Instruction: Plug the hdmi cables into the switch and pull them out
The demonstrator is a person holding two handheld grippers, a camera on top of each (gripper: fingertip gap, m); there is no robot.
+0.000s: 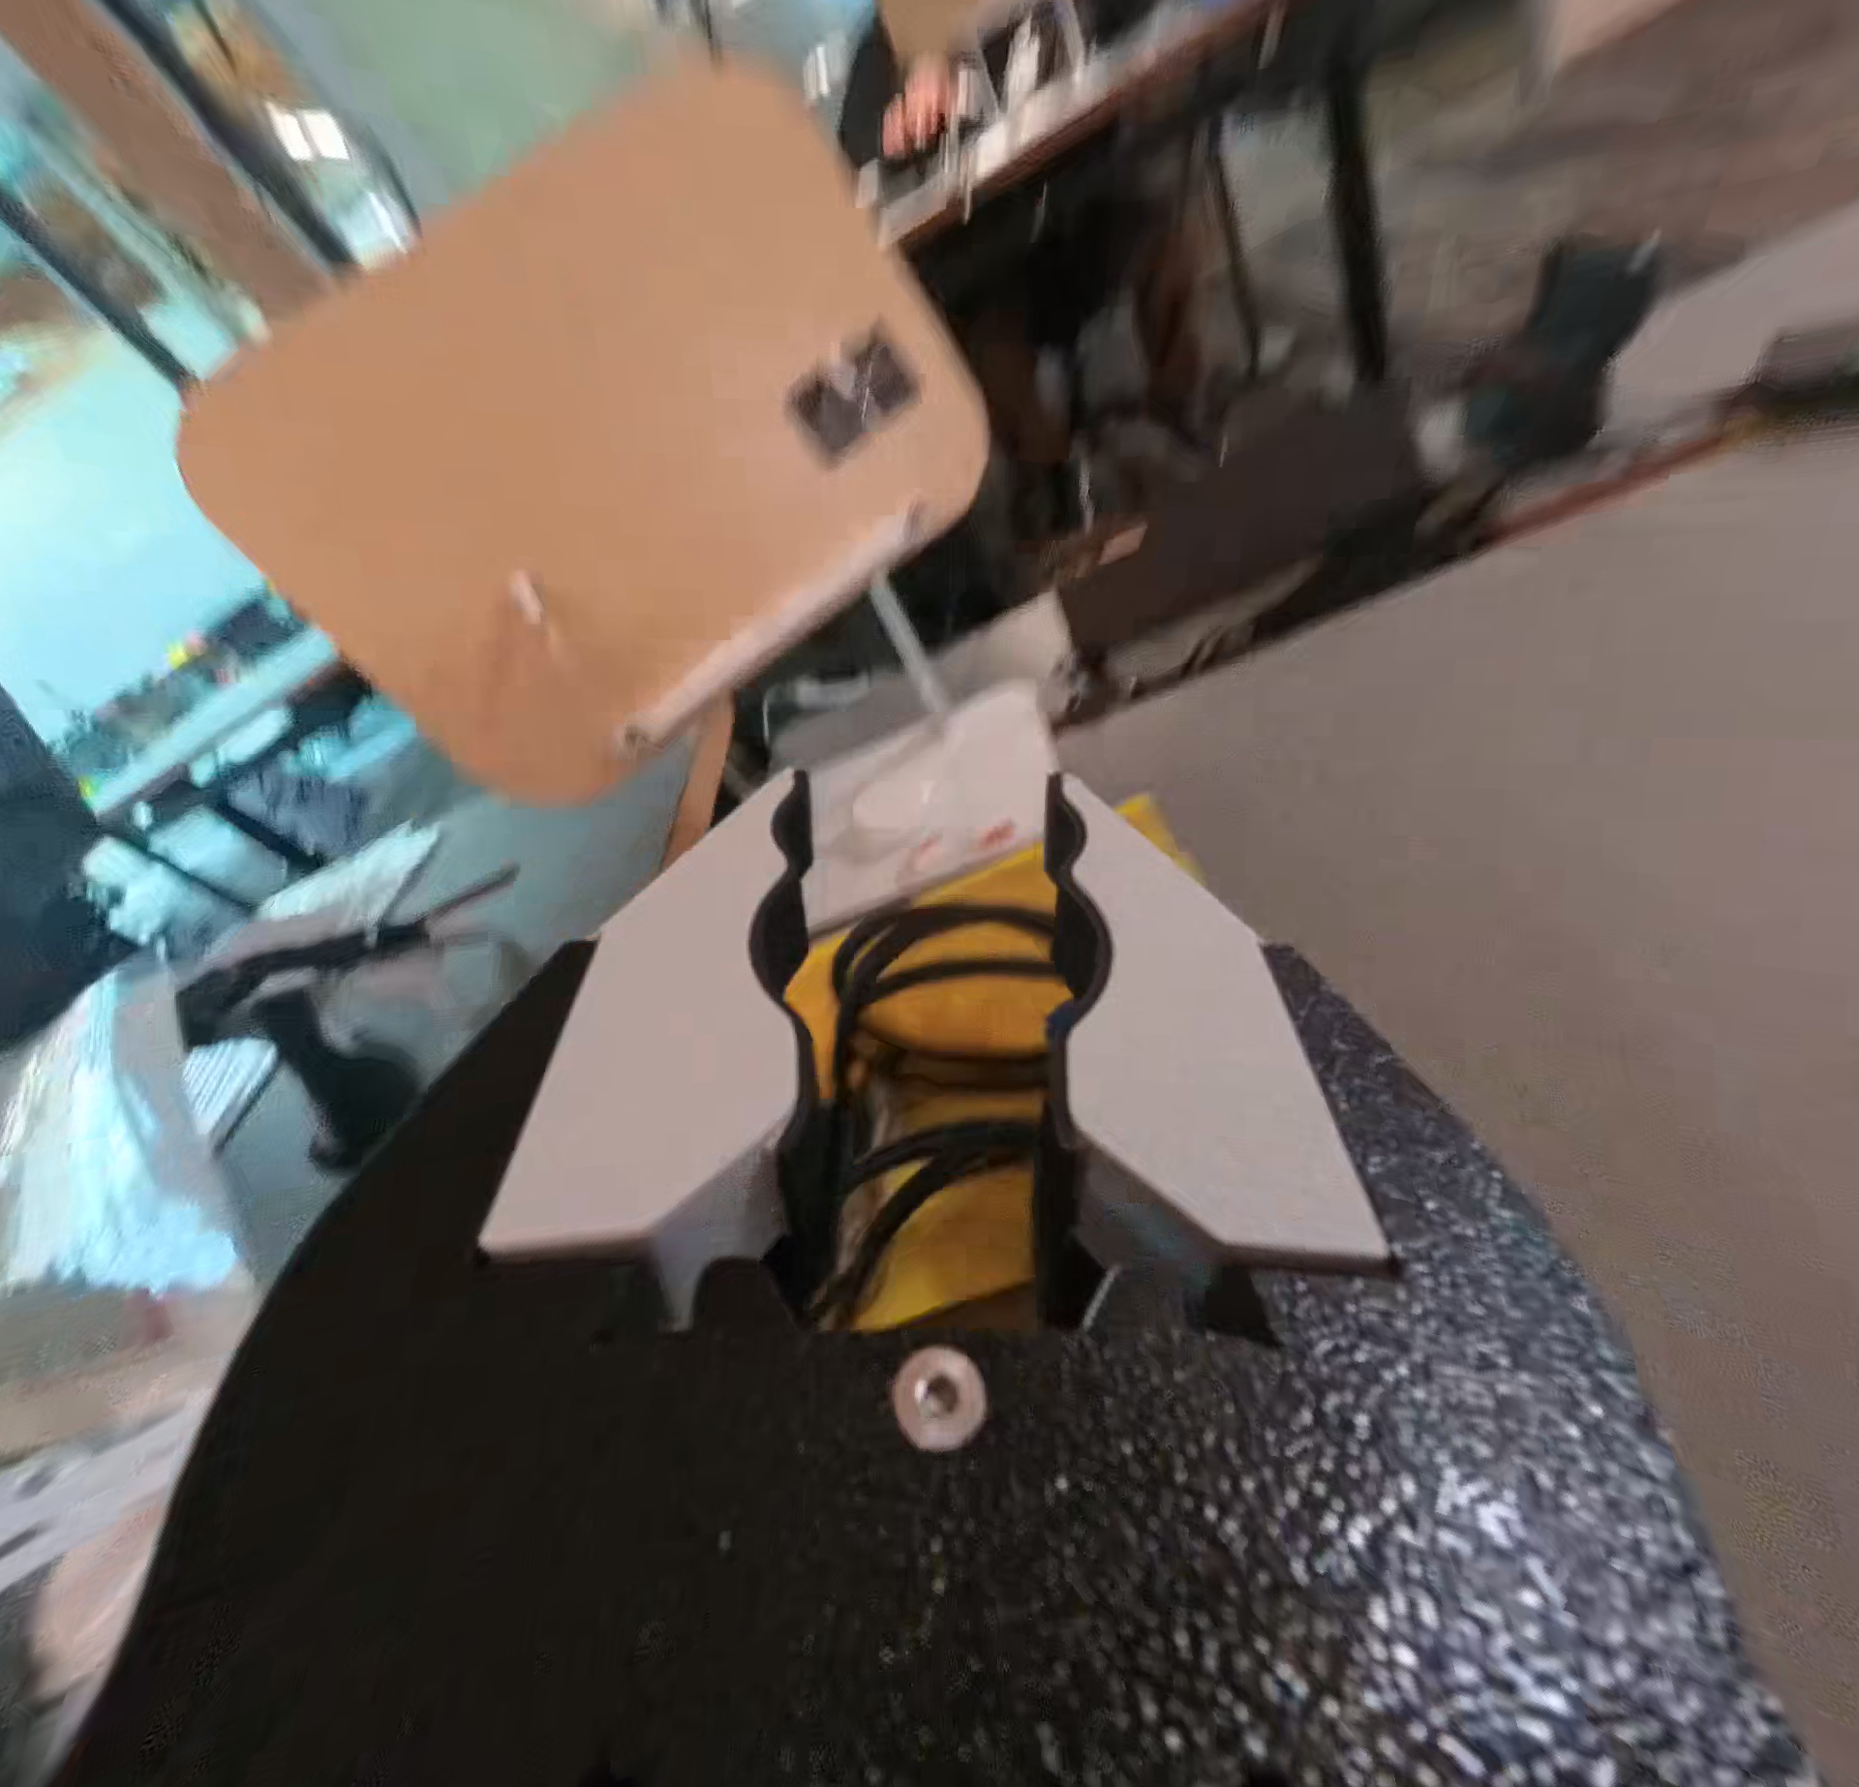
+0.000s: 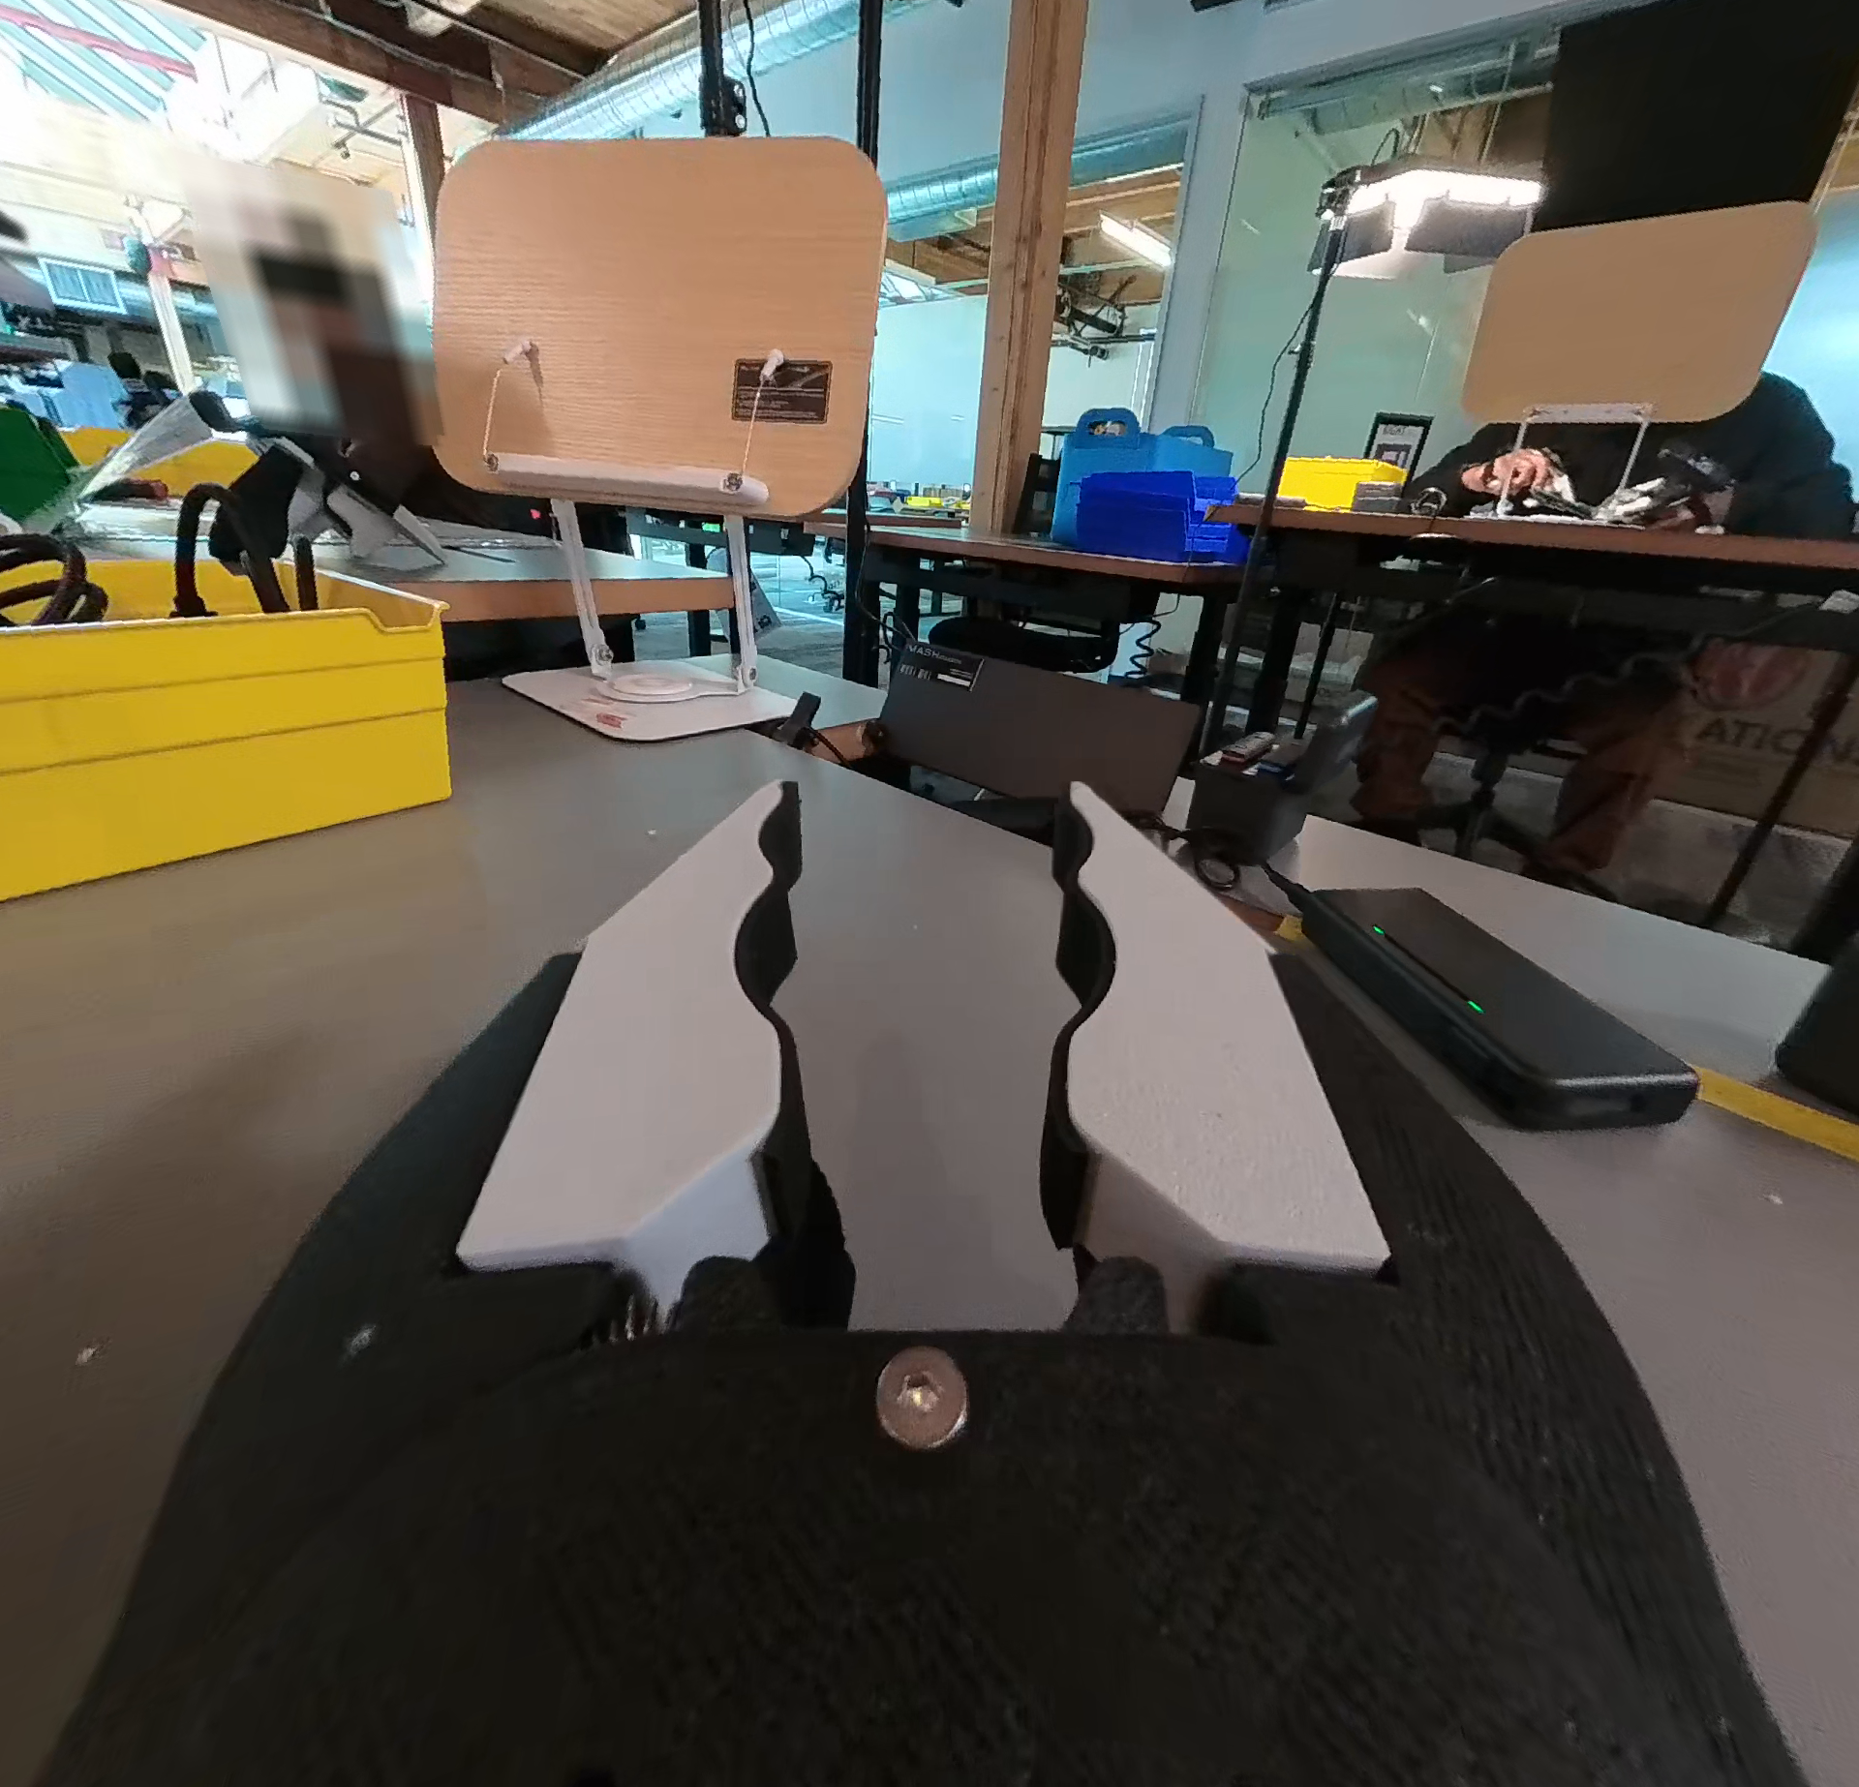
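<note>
Both tools share one build: a coarse, speckled black body with a single steel screw, carrying two pale grey wedge-shaped fingers whose inner faces are lined with wavy black padding. The left gripper (image 1: 925, 813) hangs with its jaws apart, nothing between them, over a glossy yellow bin (image 1: 1006, 1025) in which thin black hdmi cables (image 1: 946, 944) lie in loose loops; that view is tilted and badly smeared, so connectors cannot be made out. The right gripper (image 2: 925, 813) is likewise spread and empty, low over the smooth grey table (image 2: 302, 1035).

In the right wrist view the bin's stepped yellow wall (image 2: 221, 733) sits well off to the left, dark cable loops (image 2: 231, 552) rising above its rim, its left end cut off by the frame. Behind stands a rounded wood-grain board (image 2: 654, 321) on a white hinged stand. To the right lies a flat matte black box (image 2: 1489, 1005) with two small green lights, a cord running to its far end; whether this is the switch cannot be told, as no ports show
</note>
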